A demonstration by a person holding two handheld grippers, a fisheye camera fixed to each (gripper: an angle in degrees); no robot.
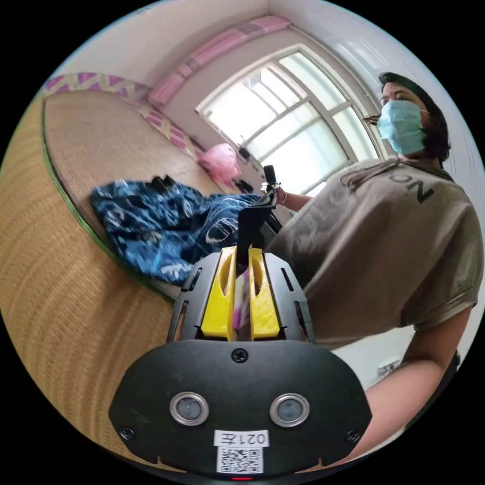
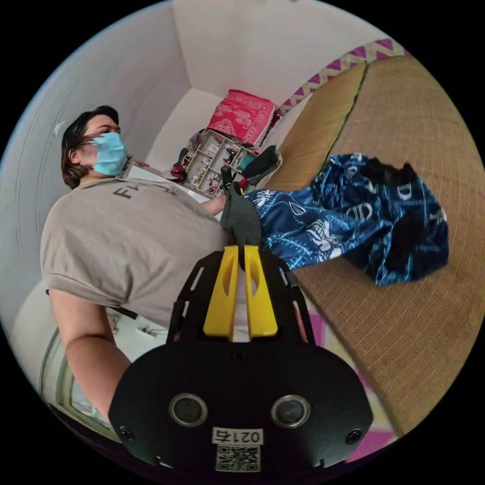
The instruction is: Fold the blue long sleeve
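The blue long sleeve (image 1: 161, 227), dark blue with a white print, lies crumpled on a woven mat (image 1: 101, 136). One edge is drawn off the mat toward me. My left gripper (image 1: 242, 250) has its yellow jaws nearly together, pinching a dark fold of that edge at the tips. In the right gripper view, the same garment (image 2: 353, 222) stretches from the mat (image 2: 404, 313) to my right gripper (image 2: 241, 247), whose jaws are shut on a grey-looking fold of it. The right gripper (image 1: 269, 177) is also in the left gripper view, held in a hand beyond the cloth.
A person (image 1: 384, 242) in a grey-brown shirt stands close behind the grippers, beside the mat's edge. A bright window (image 1: 283, 126) and a pink bag (image 1: 220, 161) are behind the mat. A cluttered shelf (image 2: 217, 161) with a red cloth (image 2: 240, 116) stands by the far wall.
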